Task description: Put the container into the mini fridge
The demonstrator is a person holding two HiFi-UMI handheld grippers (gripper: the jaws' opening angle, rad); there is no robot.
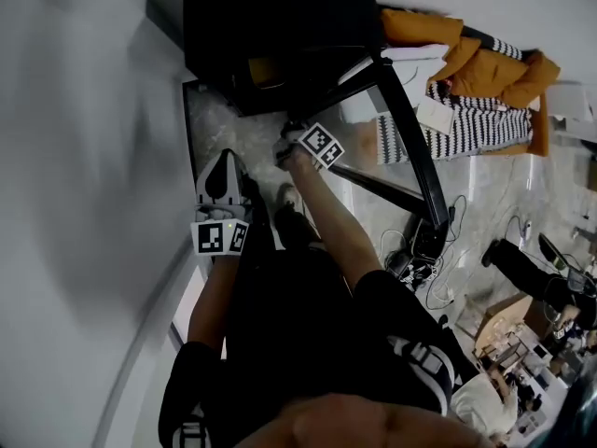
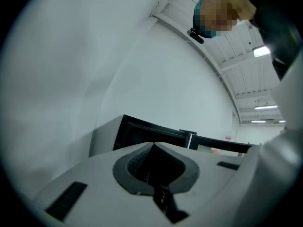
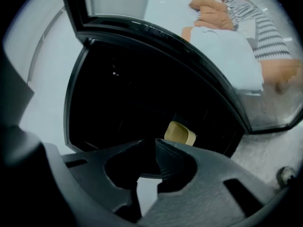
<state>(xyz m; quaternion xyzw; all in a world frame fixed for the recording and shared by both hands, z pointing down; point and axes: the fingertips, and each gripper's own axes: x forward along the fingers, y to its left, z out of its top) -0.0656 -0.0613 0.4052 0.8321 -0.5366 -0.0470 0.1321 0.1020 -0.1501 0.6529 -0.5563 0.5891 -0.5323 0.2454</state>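
Note:
The black mini fridge [image 1: 270, 26] stands on the floor against the white wall, its glass door [image 1: 410, 147] swung wide open. In the right gripper view a small yellow container [image 3: 180, 133] sits inside the fridge's dark interior [image 3: 142, 89], low and toward the front. My right gripper [image 3: 155, 143] hangs just outside the opening with its jaws together and nothing between them; in the head view it is the right gripper [image 1: 291, 133] in front of the fridge. My left gripper [image 1: 227, 157] is held level to the left, jaws shut and empty, with the left gripper [image 2: 152, 144] facing the fridge [image 2: 142, 131].
The white wall [image 1: 84, 157] runs along the left. Orange and striped cloths [image 1: 485, 73] lie on the floor behind the open door. Cables [image 1: 420, 250] and a cardboard box [image 1: 513, 325] are at the right. The person's legs fill the bottom of the head view.

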